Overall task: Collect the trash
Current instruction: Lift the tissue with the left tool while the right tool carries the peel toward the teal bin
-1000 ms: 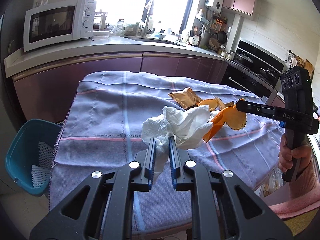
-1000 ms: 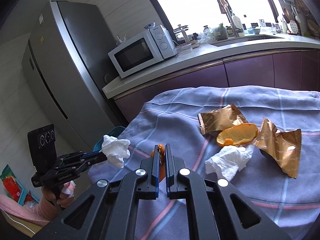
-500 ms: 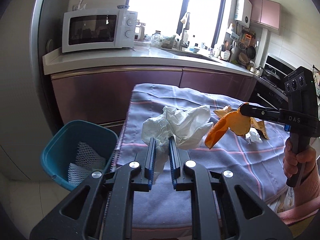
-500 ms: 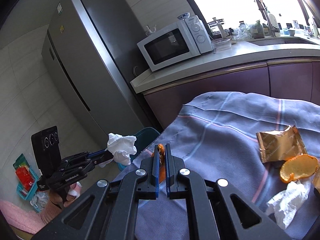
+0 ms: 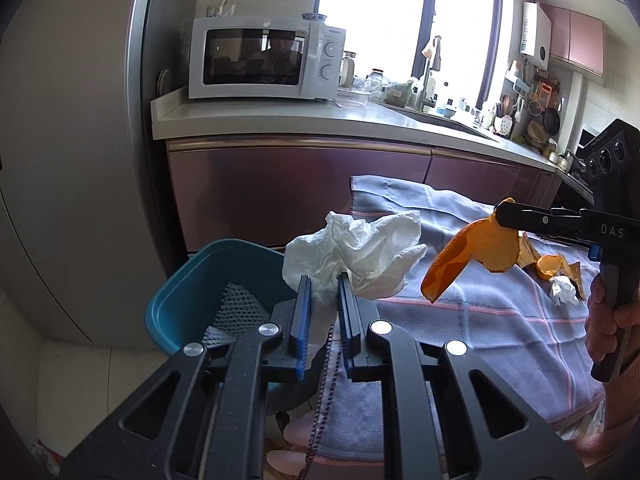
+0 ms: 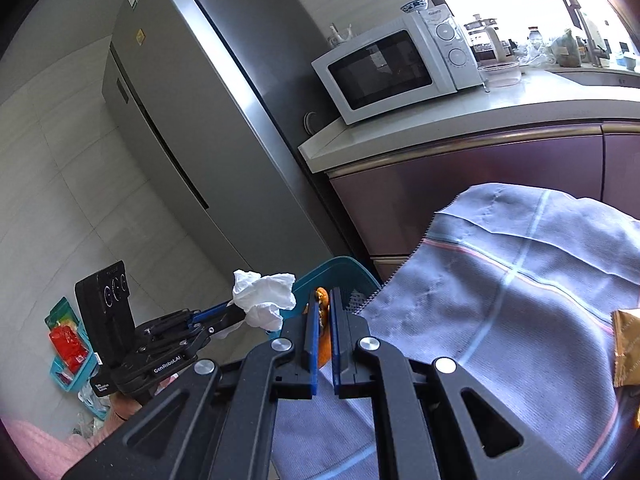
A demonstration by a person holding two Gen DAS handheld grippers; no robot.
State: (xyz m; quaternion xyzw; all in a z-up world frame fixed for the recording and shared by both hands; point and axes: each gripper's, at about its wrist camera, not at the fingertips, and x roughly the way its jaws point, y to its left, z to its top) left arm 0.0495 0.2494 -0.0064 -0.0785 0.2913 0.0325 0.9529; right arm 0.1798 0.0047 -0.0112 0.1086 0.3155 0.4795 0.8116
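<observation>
My left gripper (image 5: 323,286) is shut on a crumpled white tissue (image 5: 356,254) and holds it in the air beside the table's left edge, above a teal bin (image 5: 188,288). It also shows in the right wrist view (image 6: 236,312) with the tissue (image 6: 264,300). My right gripper (image 6: 325,300) is shut on an orange peel (image 6: 322,298), close to the bin's rim (image 6: 340,266). In the left wrist view the right gripper (image 5: 500,216) holds the peel (image 5: 468,258) over the table.
The table carries a grey-blue checked cloth (image 5: 480,320) with another peel (image 5: 546,266), a white tissue (image 5: 564,290) and a gold wrapper (image 6: 628,348). The bin holds white netting (image 5: 240,308). A purple counter (image 5: 300,176) with a microwave (image 5: 264,58) and a fridge (image 6: 192,120) stand behind.
Both grippers have swung left with their loads, from over the table towards its left edge. The bin has come closer and now lies just below the tissue.
</observation>
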